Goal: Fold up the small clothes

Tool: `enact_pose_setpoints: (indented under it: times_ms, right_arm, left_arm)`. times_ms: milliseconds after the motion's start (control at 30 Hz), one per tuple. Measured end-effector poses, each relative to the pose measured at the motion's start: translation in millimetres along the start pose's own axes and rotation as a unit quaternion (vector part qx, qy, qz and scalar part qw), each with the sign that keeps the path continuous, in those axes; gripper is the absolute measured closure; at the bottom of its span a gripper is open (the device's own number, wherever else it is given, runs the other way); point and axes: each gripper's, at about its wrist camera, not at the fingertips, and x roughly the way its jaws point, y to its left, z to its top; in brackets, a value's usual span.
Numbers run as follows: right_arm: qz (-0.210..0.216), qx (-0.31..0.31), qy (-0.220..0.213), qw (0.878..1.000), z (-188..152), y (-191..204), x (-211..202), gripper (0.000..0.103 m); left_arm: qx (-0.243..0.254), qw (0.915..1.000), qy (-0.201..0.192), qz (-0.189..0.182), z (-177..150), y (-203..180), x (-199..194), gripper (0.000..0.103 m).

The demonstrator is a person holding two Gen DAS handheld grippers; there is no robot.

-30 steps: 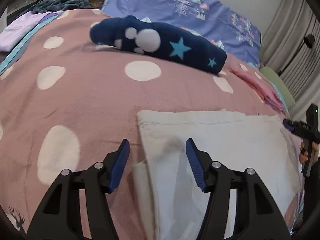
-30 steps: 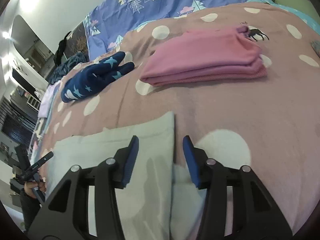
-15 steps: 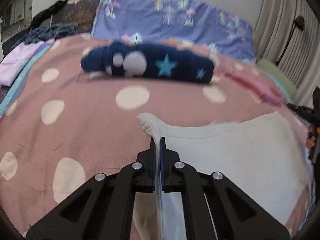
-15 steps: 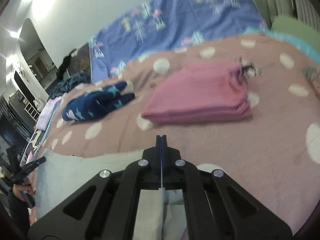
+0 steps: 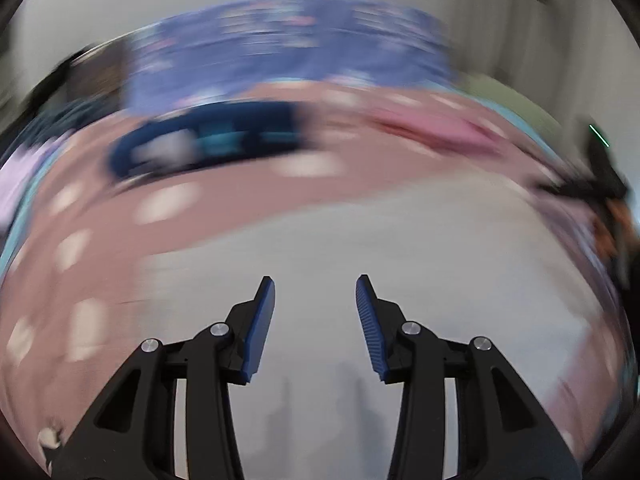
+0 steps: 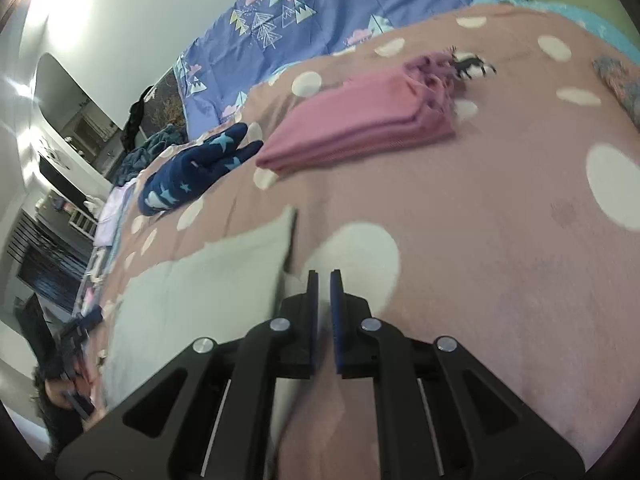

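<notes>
A white cloth (image 5: 400, 248) lies flat on the pink dotted bedspread (image 5: 100, 260); the left wrist view is smeared by motion. My left gripper (image 5: 315, 280) hovers over the cloth, its jaws opening, with nothing between them. In the right wrist view the cloth (image 6: 200, 292) ends just left of my right gripper (image 6: 324, 273). Its jaws are opening with a narrow gap, nothing caught between the pads, above a white dot of the bedspread (image 6: 500, 220).
A folded navy star garment (image 6: 192, 172) and a folded pink stack (image 6: 360, 120) lie farther back on the bed. A blue tree-print duvet (image 6: 320, 8) covers the head end. Lilac and dark clothes lie at the far left edge.
Both grippers closed on the cloth's edges, carried them across, and have let go. The left one now stands wide over the cloth. The right one has just parted beside the cloth's edge.
</notes>
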Motion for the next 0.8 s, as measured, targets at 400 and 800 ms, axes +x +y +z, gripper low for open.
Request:
enact_pose_setpoints:
  times_ms: [400, 800]
  right_arm:
    - [0.045, -0.014, 0.086, 0.995, 17, -11, 39, 0.088]
    - [0.129, -0.028, 0.086, 0.988, 2, -25, 28, 0.079]
  left_arm:
    - [0.231, 0.9666, 0.031, -0.107, -33, -278, 33, 0.03]
    - [0.202, 0.977, 0.057, -0.035, -19, -293, 56, 0.056]
